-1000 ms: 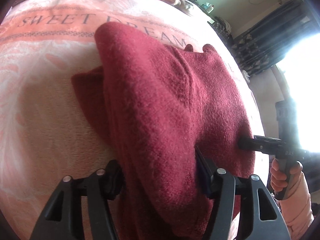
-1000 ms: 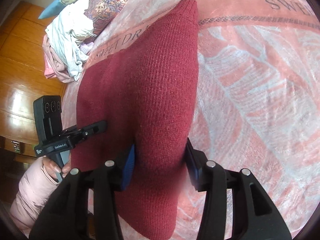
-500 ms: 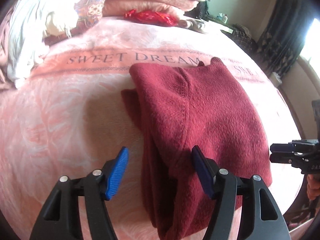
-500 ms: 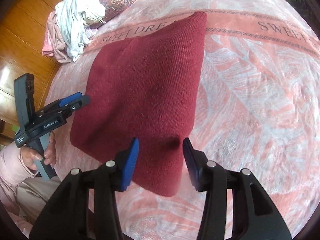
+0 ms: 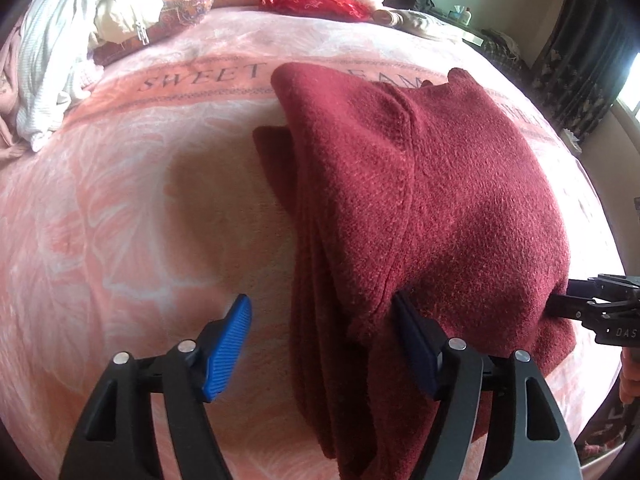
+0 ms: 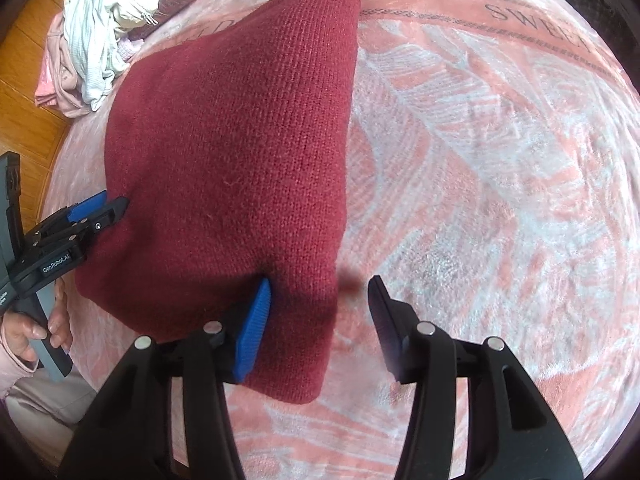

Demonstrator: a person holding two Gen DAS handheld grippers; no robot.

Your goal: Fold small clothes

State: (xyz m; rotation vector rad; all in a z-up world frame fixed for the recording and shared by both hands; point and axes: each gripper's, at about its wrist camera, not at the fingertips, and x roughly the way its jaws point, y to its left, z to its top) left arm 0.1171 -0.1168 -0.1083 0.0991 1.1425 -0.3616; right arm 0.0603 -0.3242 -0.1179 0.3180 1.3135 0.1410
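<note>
Through the left wrist camera we counted one dark red knitted garment (image 5: 420, 208), folded into several layers, lying on the pink plush blanket (image 5: 132, 208) printed with "SWEET DREAM", toward that blanket's near right edge. Our left gripper (image 5: 320, 340) stood with its two blue-padded jaws opening, wide apart. The garment's near folded edge lay between them; the right pad sat tucked against a fold, the left pad hung clear over bare blanket, so nothing was clamped. At the blanket's far left corner lay one heap of pale crumpled clothes (image 5: 60, 60). One red shiny item (image 5: 316, 2) lay at the far edge, too small to identify. The right gripper's tip (image 5: 592, 308) showed at the garment's right edge, mostly cut off.

Through the right wrist camera we saw the same single garment (image 6: 240, 140), its ribbed side up. Our right gripper (image 6: 320, 320) was opening, jaws released: the left pad touched the garment's near corner, the right pad stood over blanket (image 6: 500, 160). The left gripper (image 6: 96, 210) reached the garment's left edge, held by a hand (image 6: 40, 324) partly out of frame.
</note>
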